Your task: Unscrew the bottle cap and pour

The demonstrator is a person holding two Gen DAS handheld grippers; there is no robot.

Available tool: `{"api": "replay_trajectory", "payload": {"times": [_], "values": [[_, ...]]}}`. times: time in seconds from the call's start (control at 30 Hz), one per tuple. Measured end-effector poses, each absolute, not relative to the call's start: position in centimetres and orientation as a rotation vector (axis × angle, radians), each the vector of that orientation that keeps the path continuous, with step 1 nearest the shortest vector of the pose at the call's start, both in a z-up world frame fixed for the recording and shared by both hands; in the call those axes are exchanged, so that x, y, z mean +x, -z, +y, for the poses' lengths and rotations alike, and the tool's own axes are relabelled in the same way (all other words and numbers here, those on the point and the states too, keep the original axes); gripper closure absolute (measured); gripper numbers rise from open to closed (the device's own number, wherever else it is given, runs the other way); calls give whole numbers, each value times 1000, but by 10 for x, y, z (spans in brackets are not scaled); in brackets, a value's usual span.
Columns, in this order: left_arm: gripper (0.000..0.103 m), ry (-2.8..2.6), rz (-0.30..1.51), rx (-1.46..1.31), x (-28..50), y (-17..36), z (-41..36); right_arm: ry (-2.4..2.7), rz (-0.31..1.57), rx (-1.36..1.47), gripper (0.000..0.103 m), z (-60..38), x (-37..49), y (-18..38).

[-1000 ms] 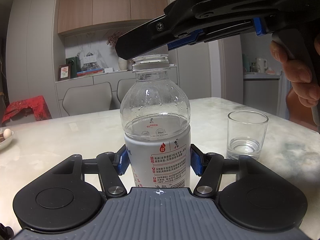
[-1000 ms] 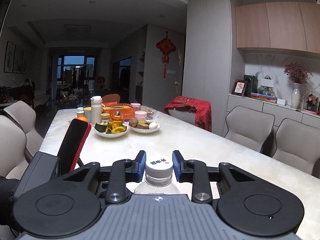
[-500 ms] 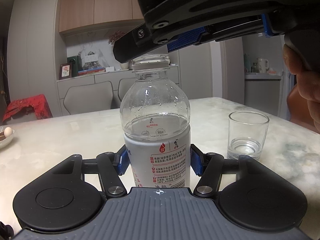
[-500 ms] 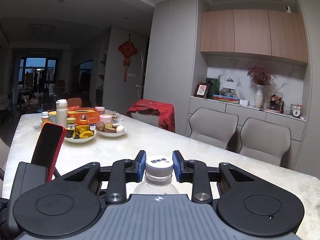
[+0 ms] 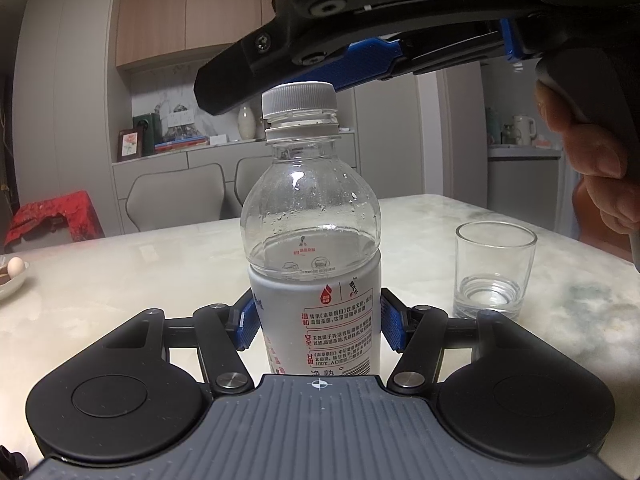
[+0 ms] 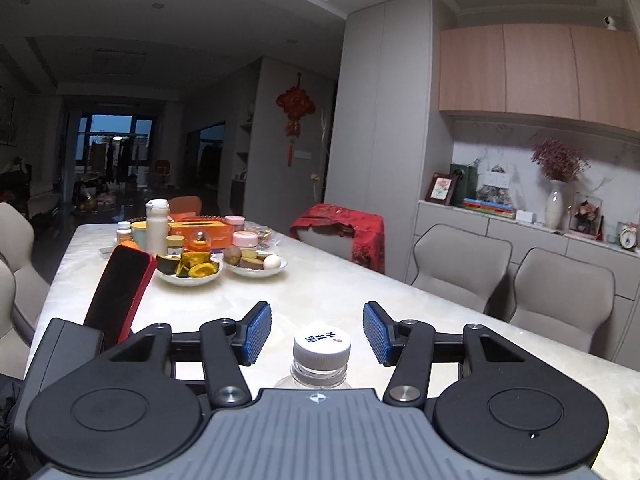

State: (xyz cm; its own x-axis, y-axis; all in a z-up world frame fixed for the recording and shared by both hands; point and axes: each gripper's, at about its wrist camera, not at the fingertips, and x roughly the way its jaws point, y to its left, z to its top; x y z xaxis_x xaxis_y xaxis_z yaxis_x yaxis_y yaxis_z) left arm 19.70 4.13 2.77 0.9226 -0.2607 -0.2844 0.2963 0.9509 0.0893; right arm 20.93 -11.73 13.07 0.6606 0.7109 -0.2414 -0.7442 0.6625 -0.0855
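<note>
Clear plastic bottle [image 5: 314, 240] | white label | ribbed cap [image 5: 298, 99] on | upright

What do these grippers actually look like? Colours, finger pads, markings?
Both alike: left gripper and right gripper have black linkage arms with silver pivot screws, two round black discs, a ribbed grey deck bearing a small white crosshair mark, and blue textured pads. A bare hand grips the black handle.
</note>
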Motion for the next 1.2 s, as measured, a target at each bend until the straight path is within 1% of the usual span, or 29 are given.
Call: {"api": "replay_trajectory", "payload": {"times": [0.07, 0.27, 0.57, 0.7, 0.77, 0.93, 1.1, 1.13, 1.17, 1.2], "values": [[44, 286, 275, 131, 198, -27, 42, -822, 201, -178, 72, -117, 210, -131], [44, 289, 272, 138, 199, -26, 40, -737, 233, -119, 72, -113, 203, -132], [44, 283, 276, 125, 197, -26, 39, -559, 220, -117, 71, -89, 185, -127], [44, 287, 275, 129, 198, -25, 40, -566, 199, -142, 67, -93, 186, -123], [44, 286, 276, 127, 198, -25, 40, -571, 193, -146, 53, -97, 186, -123], [44, 287, 276, 124, 201, -29, 50, -587, 186, -155, 52, -99, 186, -125], [44, 288, 277, 124, 204, -29, 52, -598, 194, -168, 54, -97, 185, -125], [44, 288, 276, 124, 205, -29, 52, -598, 192, -168, 57, -97, 185, -124], [44, 288, 277, 124, 206, -29, 53, -601, 192, -171, 63, -97, 186, -124], [44, 288, 277, 124, 206, -28, 52, -607, 197, -176, 66, -98, 187, -124]]}}
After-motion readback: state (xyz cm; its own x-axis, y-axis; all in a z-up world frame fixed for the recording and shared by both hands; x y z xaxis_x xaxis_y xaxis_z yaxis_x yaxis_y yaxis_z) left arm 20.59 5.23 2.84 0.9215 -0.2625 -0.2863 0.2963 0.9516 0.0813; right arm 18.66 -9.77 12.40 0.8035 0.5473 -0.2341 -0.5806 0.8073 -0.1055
